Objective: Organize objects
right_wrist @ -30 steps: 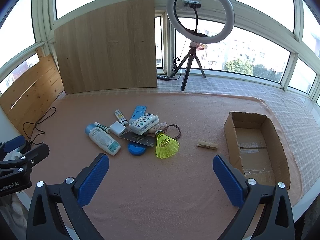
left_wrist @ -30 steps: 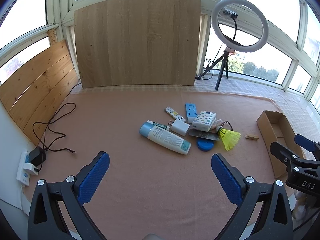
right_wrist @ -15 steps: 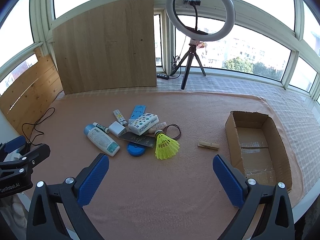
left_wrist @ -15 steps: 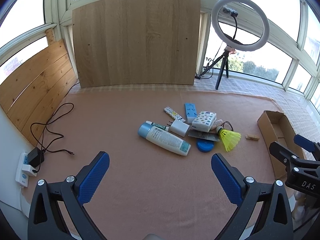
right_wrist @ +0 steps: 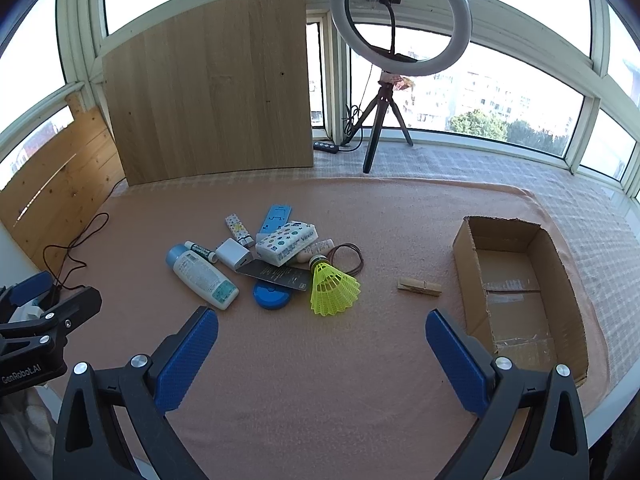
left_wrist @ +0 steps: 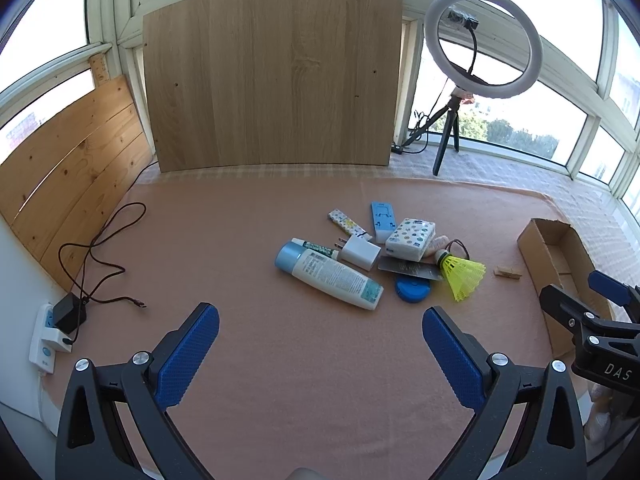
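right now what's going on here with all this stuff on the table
A person holds a claw in each hand, and both the left claw and right claw are open and empty, hovering over the near side of the table. A pile of small items, including a bottle and a yellow shuttlecock, sits untouched. The cardboard box is empty.

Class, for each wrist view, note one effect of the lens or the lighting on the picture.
Left wrist view: fisheye bends the wooden board's top edge and blackens the corners; windows behind the ring light blow out white. Right wrist view: sun throws a short shadow beside the yellow shuttlecock and inside the cardboard box; focus stays sharp.
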Tool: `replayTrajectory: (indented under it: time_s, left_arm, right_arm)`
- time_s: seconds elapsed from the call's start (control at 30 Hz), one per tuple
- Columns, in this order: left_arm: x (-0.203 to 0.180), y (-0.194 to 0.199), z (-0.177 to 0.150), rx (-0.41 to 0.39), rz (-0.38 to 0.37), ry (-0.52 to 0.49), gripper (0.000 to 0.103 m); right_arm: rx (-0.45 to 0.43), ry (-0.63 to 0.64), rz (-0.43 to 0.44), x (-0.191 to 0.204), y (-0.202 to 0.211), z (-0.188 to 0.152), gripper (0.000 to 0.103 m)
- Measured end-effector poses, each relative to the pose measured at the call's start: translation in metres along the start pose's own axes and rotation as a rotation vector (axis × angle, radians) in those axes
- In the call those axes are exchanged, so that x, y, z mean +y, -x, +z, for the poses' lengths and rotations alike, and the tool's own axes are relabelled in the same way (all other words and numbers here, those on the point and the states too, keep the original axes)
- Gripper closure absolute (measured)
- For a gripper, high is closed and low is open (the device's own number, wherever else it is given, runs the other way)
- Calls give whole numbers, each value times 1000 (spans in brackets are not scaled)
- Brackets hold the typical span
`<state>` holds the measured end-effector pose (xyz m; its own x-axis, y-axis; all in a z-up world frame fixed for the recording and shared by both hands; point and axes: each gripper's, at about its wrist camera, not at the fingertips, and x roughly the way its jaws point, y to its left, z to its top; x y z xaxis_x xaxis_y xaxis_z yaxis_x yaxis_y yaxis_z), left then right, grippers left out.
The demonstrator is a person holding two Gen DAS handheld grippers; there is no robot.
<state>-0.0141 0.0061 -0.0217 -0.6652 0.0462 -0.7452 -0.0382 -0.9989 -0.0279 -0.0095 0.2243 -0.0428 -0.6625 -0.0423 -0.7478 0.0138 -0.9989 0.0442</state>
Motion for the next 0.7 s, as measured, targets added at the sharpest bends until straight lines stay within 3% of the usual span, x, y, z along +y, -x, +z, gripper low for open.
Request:
replayTrajectory:
  time_s: [0.7]
  left_arm:
    - [7, -27, 13, 12, 24, -19, 0]
  right_arm:
    - [28, -23, 1, -27, -20, 10, 1]
